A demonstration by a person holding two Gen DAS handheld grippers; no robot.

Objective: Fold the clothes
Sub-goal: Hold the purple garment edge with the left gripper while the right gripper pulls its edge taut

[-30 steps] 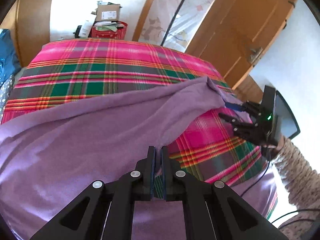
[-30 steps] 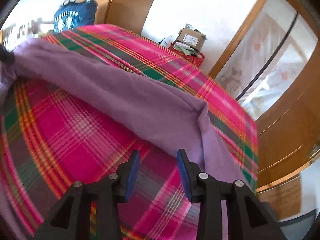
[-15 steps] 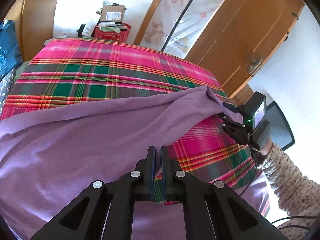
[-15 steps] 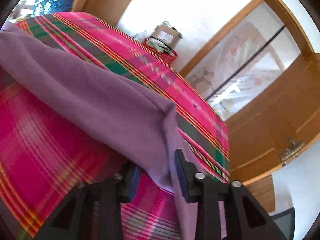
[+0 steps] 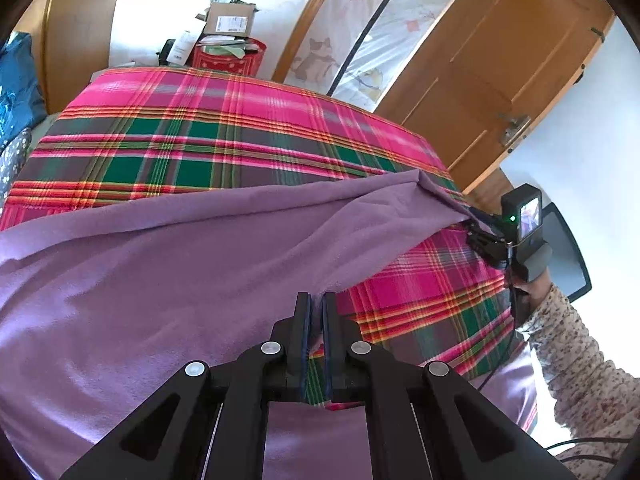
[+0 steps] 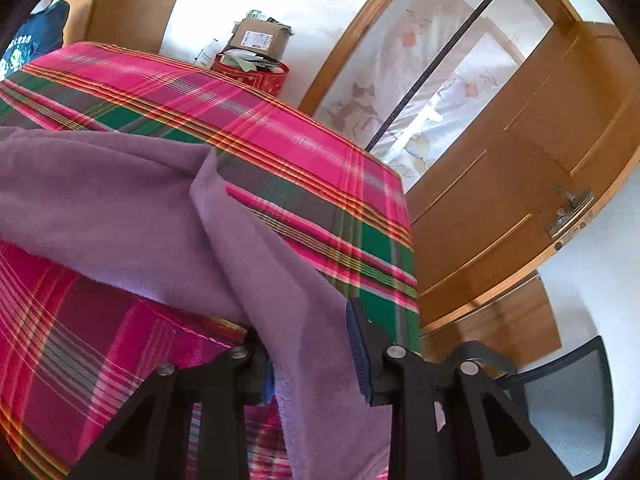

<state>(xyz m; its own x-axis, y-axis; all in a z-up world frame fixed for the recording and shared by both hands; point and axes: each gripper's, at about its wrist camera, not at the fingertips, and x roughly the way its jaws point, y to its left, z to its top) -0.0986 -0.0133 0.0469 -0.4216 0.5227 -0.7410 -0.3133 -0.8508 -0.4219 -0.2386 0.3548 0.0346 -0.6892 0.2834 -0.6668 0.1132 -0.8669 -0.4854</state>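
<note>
The left gripper (image 5: 316,312) is staying clenched on the near edge of a purple garment (image 5: 168,280), its two black fingers pressed almost together with the fabric pinched between their pads. From that pinch the purple garment is stretching away across a bed covered by a pink, green and yellow plaid blanket (image 5: 208,128), and its far edge is running up and to the right towards a raised corner. The right gripper (image 6: 310,354) is sitting at that corner with a thick fold of the purple garment (image 6: 132,208) filling the gap between its fingers; the blue pad of one finger (image 6: 357,354) is lying against the cloth, and the jaws seem to be grasping the fold. In the left wrist view the right gripper (image 5: 478,228) is showing at the right side of the bed, carried by a hand in a speckled knit sleeve (image 5: 576,360). Beyond the bed a red basket (image 5: 230,54) with a cardboard box (image 5: 230,22) on top is standing by the white wall, next to a wooden door (image 5: 516,60).
</note>
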